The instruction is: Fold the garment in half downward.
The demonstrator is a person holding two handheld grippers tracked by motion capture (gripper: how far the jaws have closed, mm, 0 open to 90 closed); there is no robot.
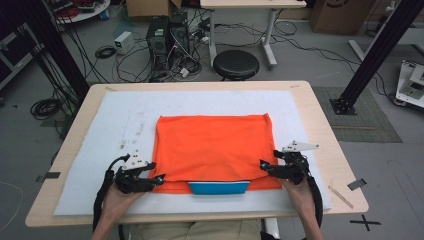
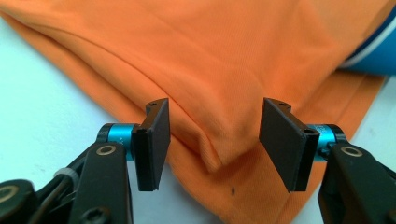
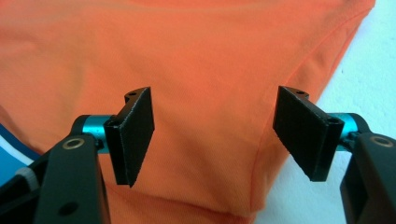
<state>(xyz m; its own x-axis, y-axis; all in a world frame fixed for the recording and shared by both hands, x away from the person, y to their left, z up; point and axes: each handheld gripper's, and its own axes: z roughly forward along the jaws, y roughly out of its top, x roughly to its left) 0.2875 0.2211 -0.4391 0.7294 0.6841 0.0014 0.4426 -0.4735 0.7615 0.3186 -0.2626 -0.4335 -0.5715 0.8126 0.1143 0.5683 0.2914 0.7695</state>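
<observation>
Orange shirt [image 1: 212, 150] spread flat on the white mat [image 1: 120, 120], near the middle of the wooden table [image 1: 320, 125]; folded, with a blue collar [image 1: 219, 188] peeking out at the near edge, toward the person; second layer of orange cloth showing under the near hem.

Left gripper [image 1: 159, 180] held in the left hand [image 1: 117, 200] at the shirt's near left corner; jaws spread apart in the left gripper view, a raised crease of fabric [image 2: 212, 156] lying between them, nothing pinched; blue collar [image 2: 373, 51] at the upper right of that view.

Right gripper [image 1: 263, 166] held in the right hand [image 1: 300, 192] at the near right corner; jaws likewise wide apart over the cloth [image 3: 205, 93], clamped on nothing; shirt's stitched side edge [image 3: 257, 177] running between them, white mat [image 3: 364, 84] beyond it.

Black stool [image 1: 236, 64] on the floor past the table's far edge.
</observation>
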